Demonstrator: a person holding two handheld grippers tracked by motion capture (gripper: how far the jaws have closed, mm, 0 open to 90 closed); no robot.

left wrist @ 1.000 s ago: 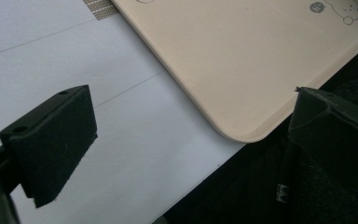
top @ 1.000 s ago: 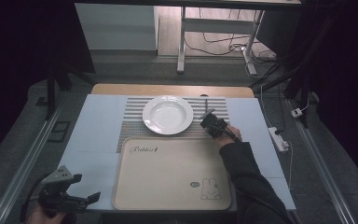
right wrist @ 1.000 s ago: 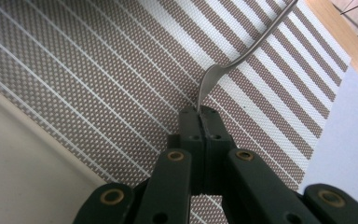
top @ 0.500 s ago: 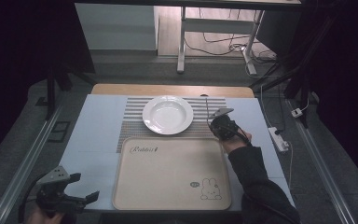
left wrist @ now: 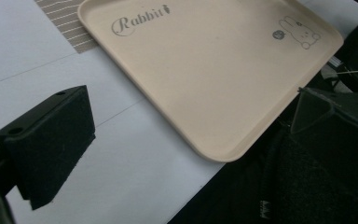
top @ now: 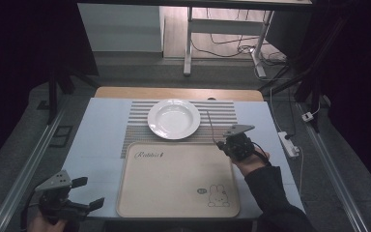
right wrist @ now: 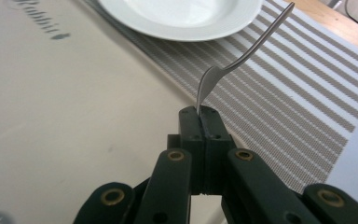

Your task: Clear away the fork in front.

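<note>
My right gripper point(top: 219, 143) is at the tray's far right corner, shut on the wide end of a slim metal utensil point(top: 211, 125). The utensil's handle point(right wrist: 256, 44) points away over the striped placemat point(right wrist: 289, 93), toward the white plate point(top: 174, 118). In the right gripper view the jaws point(right wrist: 200, 112) are pressed together around it, and the plate point(right wrist: 182, 14) lies just beyond. The beige rabbit tray point(top: 174, 183) is bare. My left gripper point(top: 89, 192) stands open at the table's near left corner. In its own view the left gripper point(left wrist: 189, 105) has its jaws wide apart and nothing between them, near the tray's point(left wrist: 205, 70) corner.
A pale blue-white cover point(top: 101, 145) spans the table, with a wooden strip point(top: 178, 93) along the far edge. A white power strip point(top: 288, 143) lies just off the right side. Metal rails point(top: 29, 164) run along both sides.
The right gripper has drawn back from beside the plate toward the person, carrying the utensil to the tray's far right corner. The left gripper has shifted slightly at the near left corner.
</note>
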